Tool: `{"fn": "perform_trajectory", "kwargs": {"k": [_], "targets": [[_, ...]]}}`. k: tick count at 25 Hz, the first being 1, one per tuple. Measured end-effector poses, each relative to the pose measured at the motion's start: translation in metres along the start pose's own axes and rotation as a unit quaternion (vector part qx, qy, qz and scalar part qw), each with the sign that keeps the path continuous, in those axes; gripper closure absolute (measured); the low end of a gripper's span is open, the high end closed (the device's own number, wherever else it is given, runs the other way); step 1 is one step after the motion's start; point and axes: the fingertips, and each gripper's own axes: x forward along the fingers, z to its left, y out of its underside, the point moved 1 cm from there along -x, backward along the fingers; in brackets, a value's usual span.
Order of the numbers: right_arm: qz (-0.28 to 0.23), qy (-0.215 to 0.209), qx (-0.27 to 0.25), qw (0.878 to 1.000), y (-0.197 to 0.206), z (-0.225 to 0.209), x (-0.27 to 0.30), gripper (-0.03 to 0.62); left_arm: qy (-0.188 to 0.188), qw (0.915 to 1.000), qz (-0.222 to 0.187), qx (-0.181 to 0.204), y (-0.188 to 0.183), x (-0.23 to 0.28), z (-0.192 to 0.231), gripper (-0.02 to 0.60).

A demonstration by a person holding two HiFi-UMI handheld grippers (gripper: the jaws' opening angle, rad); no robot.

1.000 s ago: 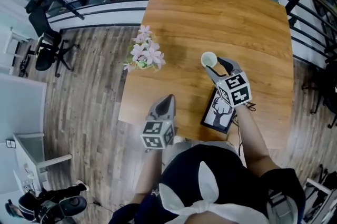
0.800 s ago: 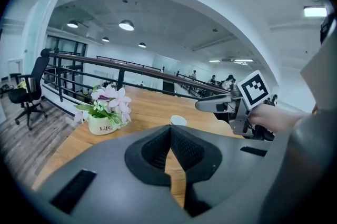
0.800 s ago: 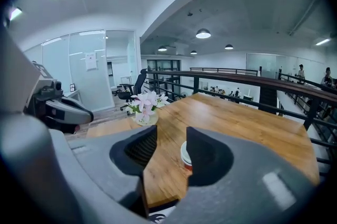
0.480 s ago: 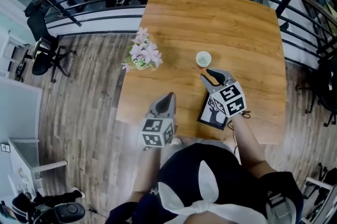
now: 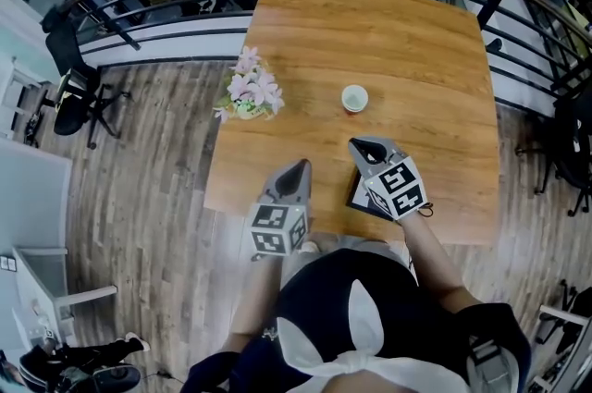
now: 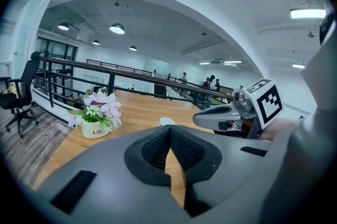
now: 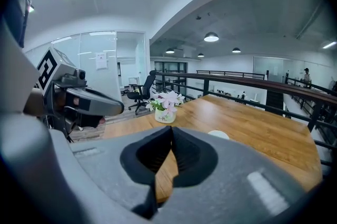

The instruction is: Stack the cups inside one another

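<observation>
White and upright, mouth up, the cup (image 5: 354, 98) stands alone on the bare wooden surface (image 5: 416, 58). Whether it is one cup or several already nested cannot be told from here. No other loose cup shows on the surface, so the stacking may well be done. The right gripper (image 5: 357, 144) is the nearer to the cup, its tips clear of it on the person's side and pointing roughly toward it. Its jaws have just been closing and now meet with nothing between them. The left gripper (image 5: 300, 165) is farther from the cup, back toward the person and off to the cup's left, its jaws likewise pressed together and empty. A flower pot (image 5: 248, 95) sits well to the cup's left. Any fresh grasp would mean opening the right jaws and going forward, the cup's axis standing vertical.
</observation>
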Motion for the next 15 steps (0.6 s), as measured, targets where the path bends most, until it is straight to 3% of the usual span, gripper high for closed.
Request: {"fn": "perform_trajectory", "kwargs": {"k": [15], "targets": [[-0.002, -0.017, -0.010, 1.000, 0.012, 0.040, -0.019, 0.595, 0.033, 0.9993, -0.001, 0.017, 0.006, -0.008, -0.017, 0.565]]}}
